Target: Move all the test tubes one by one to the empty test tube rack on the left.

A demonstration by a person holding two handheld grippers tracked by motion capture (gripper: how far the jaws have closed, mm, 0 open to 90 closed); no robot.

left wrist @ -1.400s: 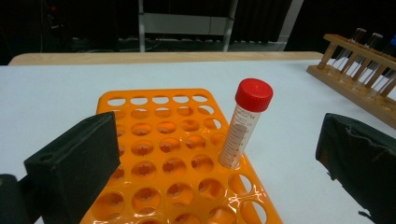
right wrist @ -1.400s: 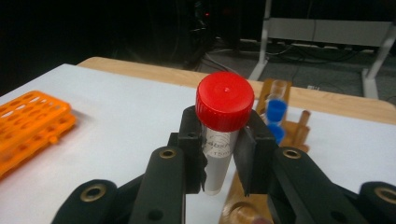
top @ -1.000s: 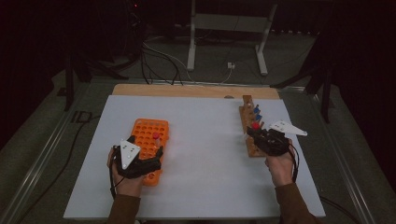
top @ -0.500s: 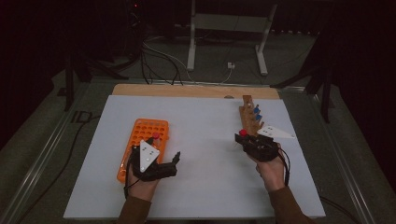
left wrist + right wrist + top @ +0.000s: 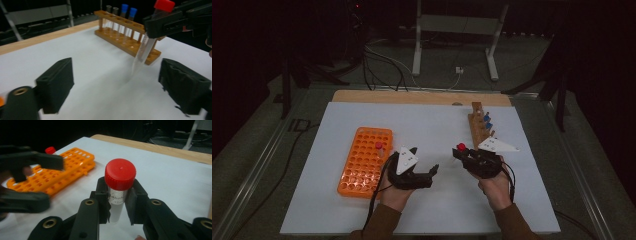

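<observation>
Rack [image 5: 362,160] (orange) holds 1 red-capped tube [image 5: 379,147].

Dim dark room, white table [image 5: 362,220], grey metal stand [image 5: 452,45], floor cables [image 5: 382,65] behind.

A: Pretty dim overall – the white table [image 5: 362,210] is the one lit patch, everything past the grippers drops to near black.

B: Yeah, and the left gripper [image 5: 117,87] jaws are smeared up close – soft focus. The red-capped tube [image 5: 119,187] between the right gripper's [image 5: 120,202] jaws is sharp, no glare.
</observation>
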